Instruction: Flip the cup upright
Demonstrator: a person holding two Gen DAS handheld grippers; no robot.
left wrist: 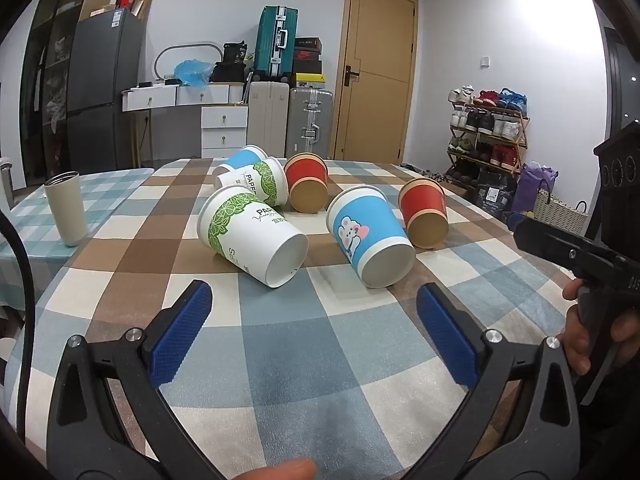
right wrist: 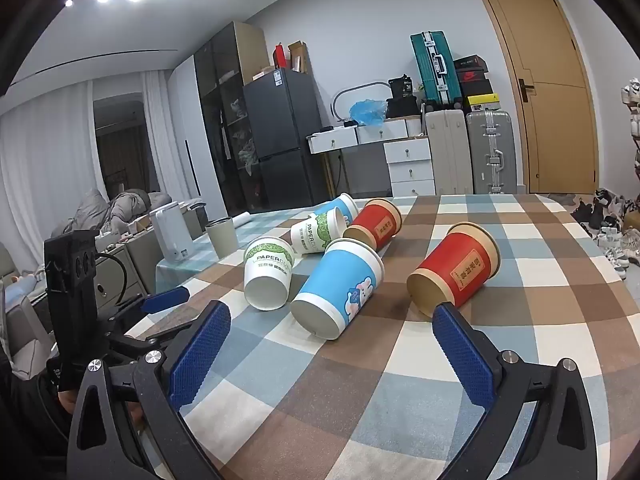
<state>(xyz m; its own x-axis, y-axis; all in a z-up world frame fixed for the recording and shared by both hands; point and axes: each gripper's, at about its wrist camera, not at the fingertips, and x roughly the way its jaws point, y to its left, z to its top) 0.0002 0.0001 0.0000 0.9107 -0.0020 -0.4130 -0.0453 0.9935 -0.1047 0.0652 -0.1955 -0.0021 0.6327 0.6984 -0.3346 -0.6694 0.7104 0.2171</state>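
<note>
1. Checked tablecloth covers the table; six paper cups lie on their sides on it, none upright yet.
2. Left gripper: jaws spread wide, holding nothing, low over the cloth just short of the near cups. Its blue pads frame the gap between the two nearest cups.
3. Right gripper: likewise released and empty, its right pad close beside the base of the near red cup.
4. Blue rabbit cup: ahead of both grippers, lying between the leaf cup and the near red cup. Long axis runs roughly along the approach line, base toward the grippers, mouth pointing away. In the right wrist view it sits almost centred between the jaws; judged the nearer target for the right hand.
5. Green-leaf paper cup: ahead and left of the left gripper, base toward the camera, mouth away and leftward; judged the left hand's nearer target.
6. Near red cup: farthest right, brown base toward the grippers.
7. Three further cups lie clustered behind, touching or nearly so.
8. Grey tumbler: upright, well apart at left.
</note>
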